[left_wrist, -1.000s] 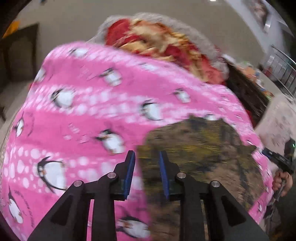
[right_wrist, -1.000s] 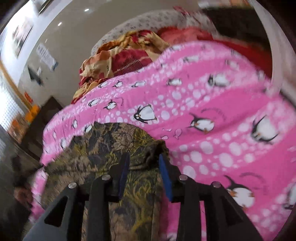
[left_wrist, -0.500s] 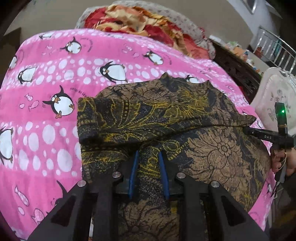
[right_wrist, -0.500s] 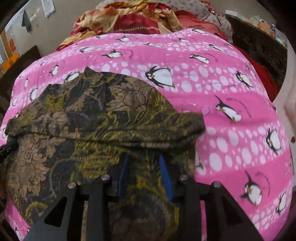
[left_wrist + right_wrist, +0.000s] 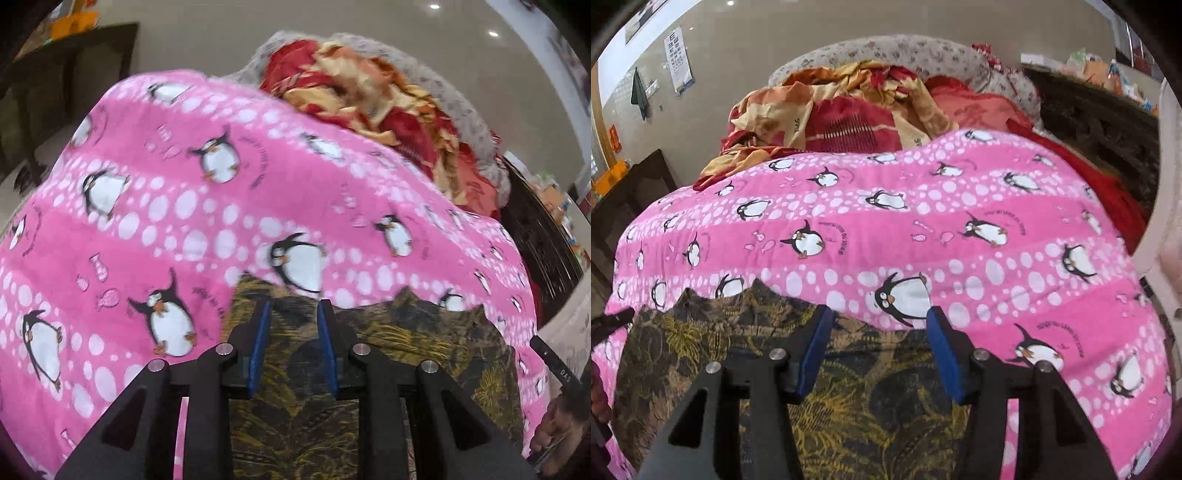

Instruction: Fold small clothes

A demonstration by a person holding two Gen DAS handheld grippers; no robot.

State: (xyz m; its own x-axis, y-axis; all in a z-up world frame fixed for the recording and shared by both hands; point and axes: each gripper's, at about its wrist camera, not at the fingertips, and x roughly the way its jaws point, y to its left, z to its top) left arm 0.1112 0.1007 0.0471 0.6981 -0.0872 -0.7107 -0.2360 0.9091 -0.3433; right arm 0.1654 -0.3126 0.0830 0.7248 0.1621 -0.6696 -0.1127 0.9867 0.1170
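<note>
A dark garment with a gold and brown leaf print point(image 5: 424, 347) lies flat on a pink penguin blanket point(image 5: 177, 206). My left gripper point(image 5: 293, 314) hovers over the garment's far left edge, its jaws a little apart with nothing between them. In the right wrist view the garment point(image 5: 701, 343) spreads left and below my right gripper point(image 5: 879, 321), which is wide open above the garment's far right edge. Part of the other gripper and the hand holding it point(image 5: 557, 373) shows at the right edge of the left view.
A heap of red and orange bedding point(image 5: 849, 110) lies at the far end of the blanket. Behind it is a grey flowered cushion point(image 5: 916, 51). Dark carved furniture point(image 5: 1100, 122) stands to the right and a dark table point(image 5: 631, 192) to the left.
Both grippers let go of the garment and lifted back. The fabric that was bunched in the jaws now lies flat. The right jaws opened wide; the left opened slightly.
</note>
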